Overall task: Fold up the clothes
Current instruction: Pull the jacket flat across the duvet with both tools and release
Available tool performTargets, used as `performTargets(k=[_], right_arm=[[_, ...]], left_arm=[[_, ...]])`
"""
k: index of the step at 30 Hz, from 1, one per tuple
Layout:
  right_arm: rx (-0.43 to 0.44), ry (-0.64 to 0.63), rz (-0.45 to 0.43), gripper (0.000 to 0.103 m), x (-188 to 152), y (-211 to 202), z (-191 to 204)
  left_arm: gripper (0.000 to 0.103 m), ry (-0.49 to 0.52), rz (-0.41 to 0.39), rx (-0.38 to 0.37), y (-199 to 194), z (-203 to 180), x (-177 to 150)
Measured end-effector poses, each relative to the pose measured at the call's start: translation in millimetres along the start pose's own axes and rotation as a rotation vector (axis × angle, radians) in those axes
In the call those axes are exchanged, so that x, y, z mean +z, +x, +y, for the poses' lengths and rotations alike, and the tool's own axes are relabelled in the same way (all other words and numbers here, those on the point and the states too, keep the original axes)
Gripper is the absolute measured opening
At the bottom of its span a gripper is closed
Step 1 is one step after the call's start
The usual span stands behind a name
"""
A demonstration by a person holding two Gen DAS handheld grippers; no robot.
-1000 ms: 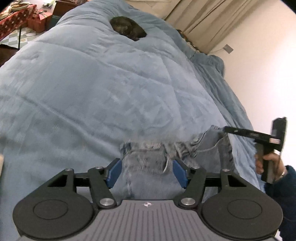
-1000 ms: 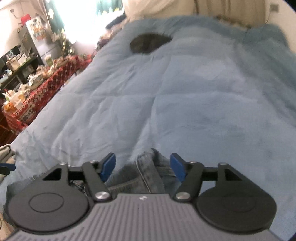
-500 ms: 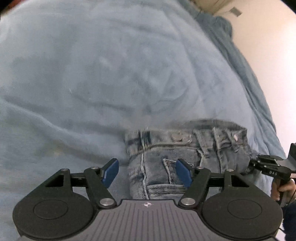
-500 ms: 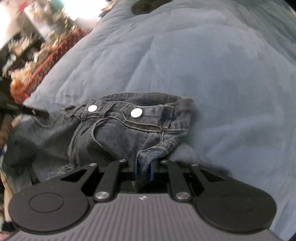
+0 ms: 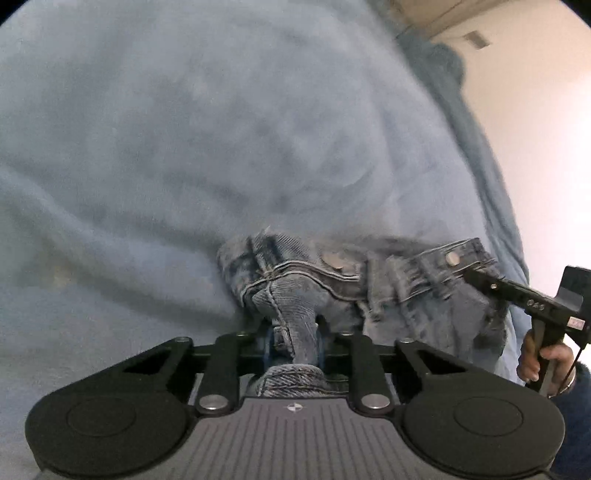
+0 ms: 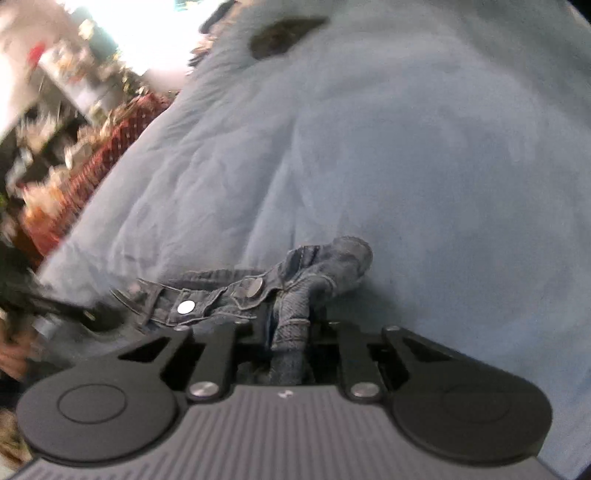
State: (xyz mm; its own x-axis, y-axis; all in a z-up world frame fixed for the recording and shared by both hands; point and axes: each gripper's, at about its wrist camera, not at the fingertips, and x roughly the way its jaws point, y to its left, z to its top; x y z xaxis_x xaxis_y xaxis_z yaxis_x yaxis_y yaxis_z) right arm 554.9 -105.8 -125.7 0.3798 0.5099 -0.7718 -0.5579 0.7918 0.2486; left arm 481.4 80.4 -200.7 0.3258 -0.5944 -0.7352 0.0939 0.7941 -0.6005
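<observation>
Left gripper [image 5: 294, 341]: its jaws were closed on a bunched fold of the jeans [image 5: 354, 291], at one end of the waistband.
Right gripper [image 6: 289, 332]: its jaws were pressed together on a twisted fold of the same jeans [image 6: 295, 291], at the other end of the waistband.
Jeans, place: they were between and just beyond both pairs of jaws, over the blue comforter [image 5: 221, 140]; I could not tell how much of them rested on it.
Jeans, long axis: the waistband ran sideways across each view. From the left jaws it went to the right, toward the right gripper [image 5: 517, 295]. From the right jaws it went to the left, toward the blurred left gripper [image 6: 70, 306].
Metal buttons [image 5: 336, 260]: two, they lay along the waistband and faced up.
Right hand [image 5: 543, 363]: right of the left jaws, it was around the handle of the right gripper.
Comforter [image 6: 424, 147]: it spread far beyond the jaws.
Dark lump [image 6: 284, 35]: far ahead of the right jaws, on the comforter, too blurred to name.
Red patterned cloth [image 6: 96, 162]: far to the left of the right jaws, beside the bed.
</observation>
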Motion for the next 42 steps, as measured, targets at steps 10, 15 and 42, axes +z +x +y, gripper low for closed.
performTargets(k=[10,15,42], right_arm=[[-0.111,-0.198,-0.225,0.01,97.6,-12.9,36.7],[-0.22,-0.175,-0.194,0.012,122.5,47.0,25.5],[-0.251,-0.101,-0.212,0.1,-60.9,-98.2,-2.4]], left_arm=[[0.014,0.403,-0.426,0.31,-71.6,-97.1,65.1],[0.02,0.313,-0.371,0.431,-12.2,-74.2,128.1],[0.071,0.23,-0.309,0.391,-59.3,-56.8,-64.8]])
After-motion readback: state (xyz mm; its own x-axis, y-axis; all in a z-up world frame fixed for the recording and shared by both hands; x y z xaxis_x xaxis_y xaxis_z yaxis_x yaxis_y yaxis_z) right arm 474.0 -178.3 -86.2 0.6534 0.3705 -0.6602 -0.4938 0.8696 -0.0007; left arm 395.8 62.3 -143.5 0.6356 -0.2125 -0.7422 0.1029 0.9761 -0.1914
